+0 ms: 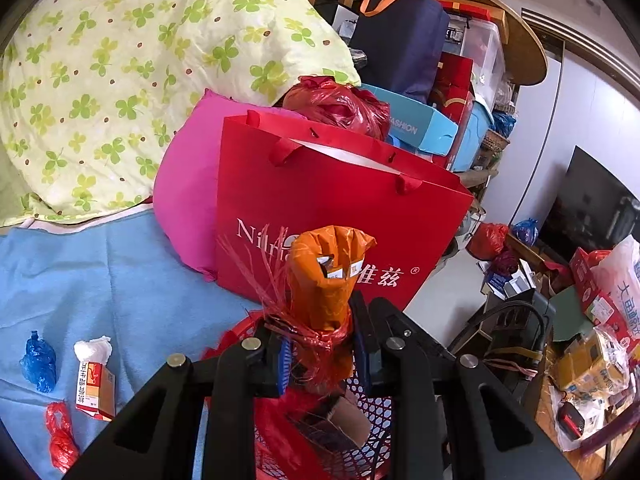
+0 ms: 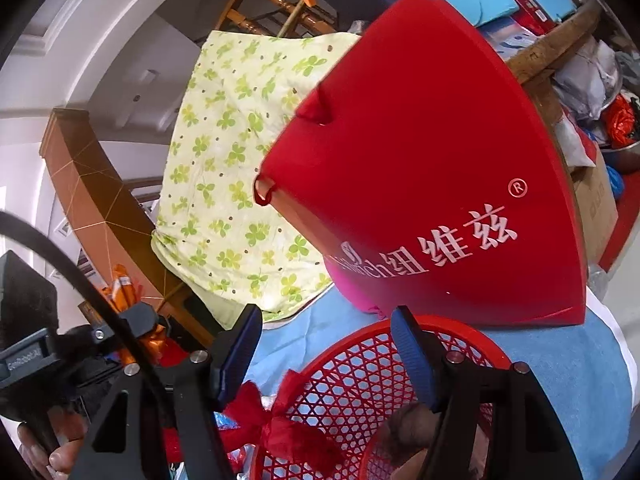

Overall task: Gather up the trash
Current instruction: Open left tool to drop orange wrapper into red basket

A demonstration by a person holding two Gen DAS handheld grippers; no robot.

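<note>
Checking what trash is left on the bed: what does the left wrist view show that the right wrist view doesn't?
Left only: blue bag, small carton and red bag on the blue sheet; left gripper shut on the orange wrapper.
Right only: the open right gripper.
Both: red basket, red gift bag.

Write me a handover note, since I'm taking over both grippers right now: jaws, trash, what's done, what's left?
Left gripper: jaws shut on the orange wrapper, held above the red basket.
Right gripper: jaws open, nothing between them, over the basket's rim.
Done: some trash is already in the basket.
Left: drop the wrapper in; then the blue bag, small carton and red bag on the blue sheet.
</note>
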